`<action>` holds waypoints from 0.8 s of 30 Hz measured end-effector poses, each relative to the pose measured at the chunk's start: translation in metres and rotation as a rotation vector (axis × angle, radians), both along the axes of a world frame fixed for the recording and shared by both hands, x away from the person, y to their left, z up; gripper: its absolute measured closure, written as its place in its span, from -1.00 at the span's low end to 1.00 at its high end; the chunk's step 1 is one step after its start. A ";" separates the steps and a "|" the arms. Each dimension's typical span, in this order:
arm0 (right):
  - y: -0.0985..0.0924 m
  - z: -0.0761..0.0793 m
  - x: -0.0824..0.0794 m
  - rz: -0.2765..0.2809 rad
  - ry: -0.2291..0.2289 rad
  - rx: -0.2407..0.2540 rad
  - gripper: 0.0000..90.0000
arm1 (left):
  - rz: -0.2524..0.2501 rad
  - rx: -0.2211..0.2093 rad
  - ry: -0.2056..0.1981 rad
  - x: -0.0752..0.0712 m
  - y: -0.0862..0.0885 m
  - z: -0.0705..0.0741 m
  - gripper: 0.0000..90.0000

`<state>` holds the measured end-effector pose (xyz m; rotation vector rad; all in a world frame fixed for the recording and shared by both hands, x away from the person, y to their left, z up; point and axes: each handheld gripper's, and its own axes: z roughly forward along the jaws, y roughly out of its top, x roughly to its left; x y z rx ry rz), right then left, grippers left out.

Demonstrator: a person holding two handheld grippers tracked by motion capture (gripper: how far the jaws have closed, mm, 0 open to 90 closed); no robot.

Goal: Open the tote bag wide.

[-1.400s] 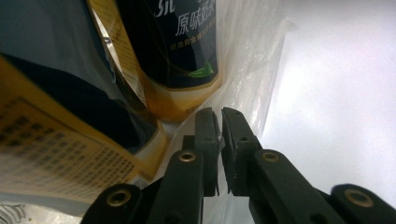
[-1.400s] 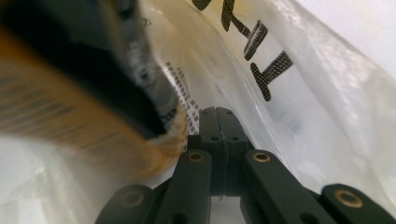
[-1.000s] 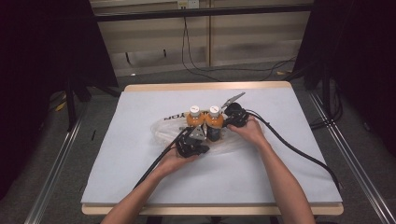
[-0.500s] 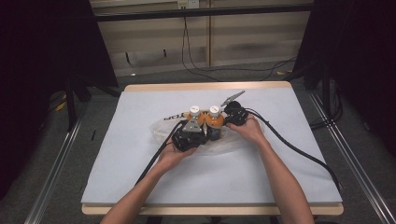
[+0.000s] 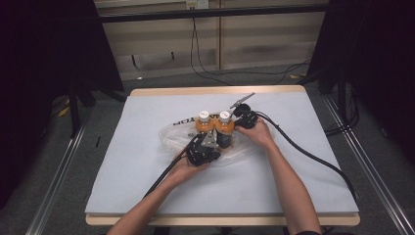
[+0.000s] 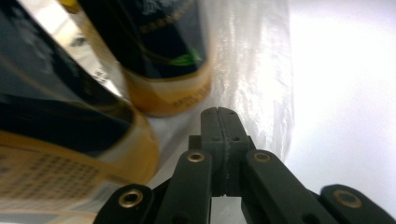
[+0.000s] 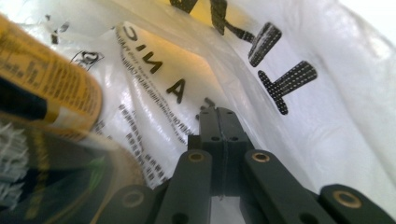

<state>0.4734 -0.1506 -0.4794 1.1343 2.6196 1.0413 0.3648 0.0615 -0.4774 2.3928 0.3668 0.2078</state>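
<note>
Two orange drink bottles with white caps, the left bottle [image 5: 203,123] and the right bottle [image 5: 224,128], stand side by side at the centre of the high view, on a clear plastic bag [image 5: 171,137] spread over the grey-covered desk [image 5: 122,186]. The left tongs [image 5: 211,138], held in the hand coming up from the lower centre of the frame, sit just below and against the bottles; in the left gripper view these tongs [image 6: 218,112] have their jaws pressed flat together, the tip beside the bag's film at a bottle's foot, though whether film is pinched cannot be told. The right tongs [image 5: 238,122], just right of the bottles, are likewise closed tight in the right gripper view [image 7: 217,112], lying among the bag's printed folds with nothing visibly caught between them.
</note>
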 end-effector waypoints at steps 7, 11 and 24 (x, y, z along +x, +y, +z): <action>0.001 0.000 0.015 -0.074 -0.007 -0.013 1.00 | -0.066 0.027 0.007 -0.014 0.003 0.003 1.00; 0.002 -0.002 0.024 -0.138 0.009 0.010 1.00 | -0.086 0.017 0.026 -0.021 0.005 0.003 1.00; 0.012 -0.003 0.043 -0.231 -0.035 -0.019 1.00 | -0.148 0.017 0.039 -0.035 0.012 0.004 1.00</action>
